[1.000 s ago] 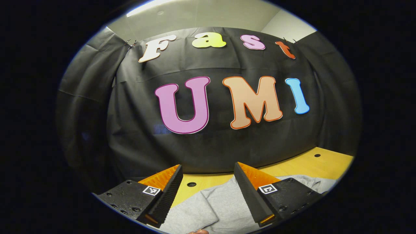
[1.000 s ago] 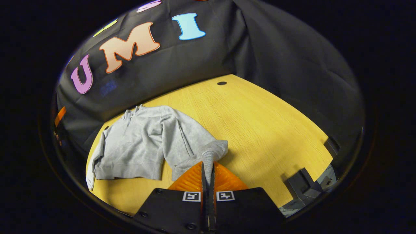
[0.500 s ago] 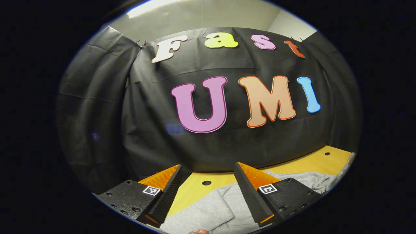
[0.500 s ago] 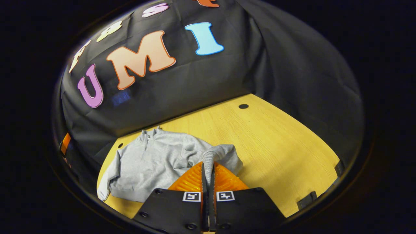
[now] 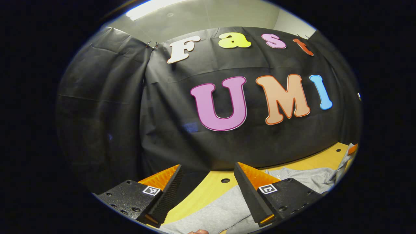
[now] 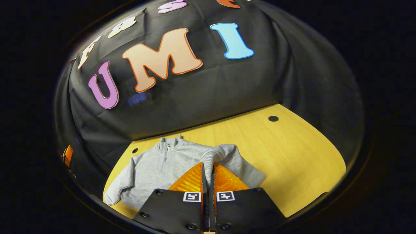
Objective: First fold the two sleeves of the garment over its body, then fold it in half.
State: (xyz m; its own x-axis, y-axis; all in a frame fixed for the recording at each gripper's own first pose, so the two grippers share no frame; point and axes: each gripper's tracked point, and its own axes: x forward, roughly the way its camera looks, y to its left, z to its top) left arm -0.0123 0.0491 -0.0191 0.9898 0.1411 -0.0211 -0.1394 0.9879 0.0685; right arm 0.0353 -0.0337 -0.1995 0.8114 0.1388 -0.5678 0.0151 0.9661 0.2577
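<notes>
A grey zip-neck sweatshirt [image 6: 156, 165] lies flat on the yellow wooden table [image 6: 292, 152], collar toward the back wall. My right gripper [image 6: 208, 164] is shut on the ribbed cuff [image 6: 209, 156] of one sleeve, lifted and carried over the garment's body. In the left gripper view, my left gripper [image 5: 208, 169] is open above the table's left side, nothing between its fingers, with grey sweatshirt cloth [image 5: 217, 211] lying below it. At the far left of the right gripper view an orange finger of the left gripper [image 6: 67, 155] shows.
Black cloth walls close in the table on the back and both sides. Small dark holes sit in the tabletop [image 6: 273, 118] [image 5: 225, 180]. Bare tabletop stretches to the right of the sweatshirt.
My right gripper has carried the sleeve cuff leftward, from beside the garment to over its body. The left gripper's view has swung left, the sweatshirt sliding toward its lower right.
</notes>
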